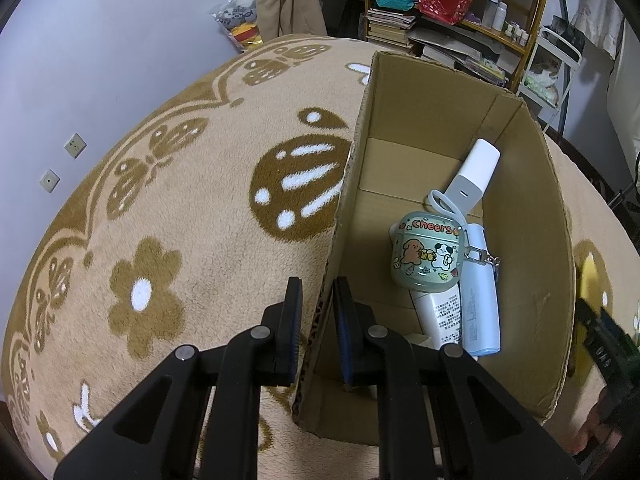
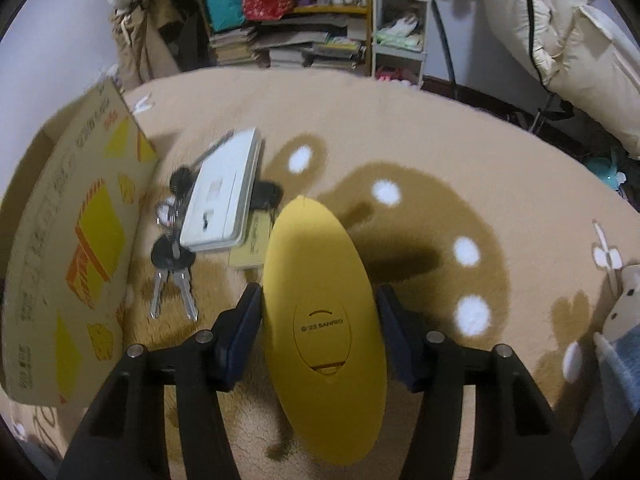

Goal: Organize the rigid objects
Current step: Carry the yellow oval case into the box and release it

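My left gripper is shut on the left wall of a cardboard box, one finger outside and one inside. In the box lie a green earbud case marked "cheers", a white tube, a pale blue tube and a white and grey device. My right gripper is shut on a yellow oval case, held above the blanket. The box's printed outer wall is at the left of the right wrist view.
On the tan patterned blanket beside the box lie a bunch of keys, a white flat device and a small yellowish booklet under it. Cluttered shelves and a white cart stand beyond the blanket.
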`<state>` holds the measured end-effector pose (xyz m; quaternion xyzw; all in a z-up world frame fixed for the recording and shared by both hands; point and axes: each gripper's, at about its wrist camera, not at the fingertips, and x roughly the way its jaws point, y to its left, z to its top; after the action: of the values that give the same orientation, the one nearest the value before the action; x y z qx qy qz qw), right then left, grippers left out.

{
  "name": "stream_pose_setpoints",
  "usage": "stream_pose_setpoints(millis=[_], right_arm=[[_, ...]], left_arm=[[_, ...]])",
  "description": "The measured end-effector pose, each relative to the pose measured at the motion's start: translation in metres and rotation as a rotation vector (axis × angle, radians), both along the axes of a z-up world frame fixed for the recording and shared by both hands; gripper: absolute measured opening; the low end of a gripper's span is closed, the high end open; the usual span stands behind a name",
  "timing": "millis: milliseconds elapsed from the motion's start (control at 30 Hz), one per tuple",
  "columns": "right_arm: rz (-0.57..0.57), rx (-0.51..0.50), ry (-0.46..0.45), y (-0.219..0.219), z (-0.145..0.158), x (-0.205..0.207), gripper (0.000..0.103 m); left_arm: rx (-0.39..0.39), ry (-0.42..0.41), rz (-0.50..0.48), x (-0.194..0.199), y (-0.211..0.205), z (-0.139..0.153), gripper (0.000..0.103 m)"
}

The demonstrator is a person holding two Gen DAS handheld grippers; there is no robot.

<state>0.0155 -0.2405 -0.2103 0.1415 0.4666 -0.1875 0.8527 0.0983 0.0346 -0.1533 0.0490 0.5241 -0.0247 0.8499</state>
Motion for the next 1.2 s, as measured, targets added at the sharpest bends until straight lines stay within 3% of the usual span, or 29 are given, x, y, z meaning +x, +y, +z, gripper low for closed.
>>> stream_pose_setpoints(millis=[233, 900, 1200], right_arm=[[0.032, 0.031, -0.108, 0.008, 0.032, 0.004, 0.062], [0.245, 0.022, -0.271, 0.086, 0.101, 0.048, 0.062], [0.304, 0.124, -0.33, 0.117, 0.113, 0.069, 0.062]], left_arm=[[0.001, 0.0, 0.0, 0.0, 0.0, 0.0, 0.015], [-0.003, 0.002, 0.0, 0.0, 0.0, 0.0, 0.015], [-0.011, 0.004, 0.004, 0.0, 0.0, 0.0, 0.015]])
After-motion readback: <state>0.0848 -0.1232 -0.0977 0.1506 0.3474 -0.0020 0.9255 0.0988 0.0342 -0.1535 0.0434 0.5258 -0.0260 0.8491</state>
